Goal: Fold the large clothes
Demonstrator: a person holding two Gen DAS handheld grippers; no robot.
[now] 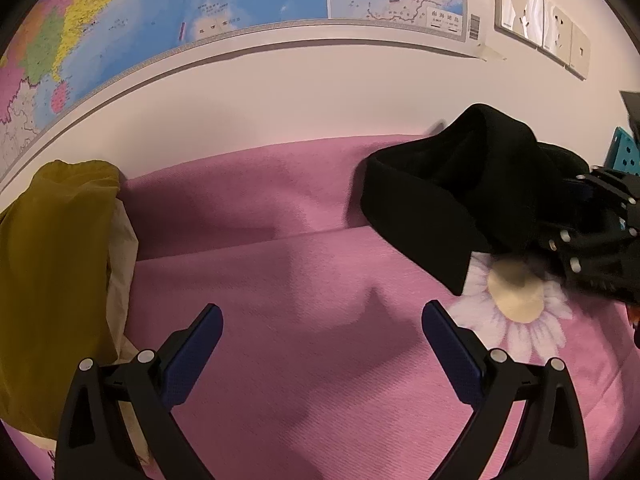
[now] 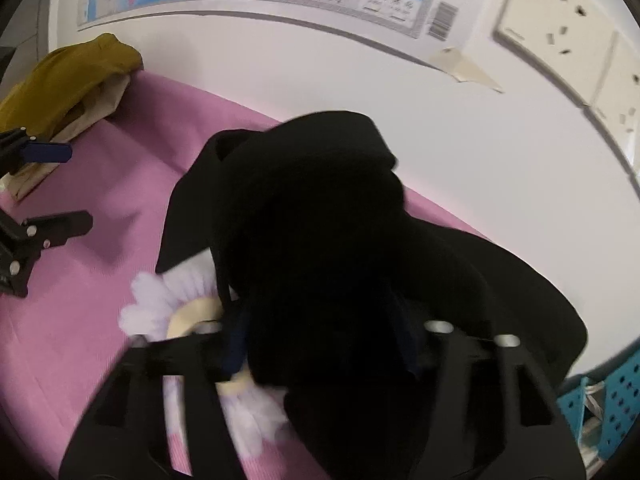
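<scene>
Your left gripper (image 1: 322,322) points down at a slant, jaws spread wide with nothing between the blue pads (image 1: 196,354). Your right gripper (image 2: 320,344) sits off to its right, also angled down, jaws drawn in close around black cloth (image 2: 320,220); whether the pads press it is hidden.

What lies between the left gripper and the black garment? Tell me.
Only bare pink cover, with one crease across it, lies between the open left gripper and the black garment; the left wrist view shows it.
</scene>
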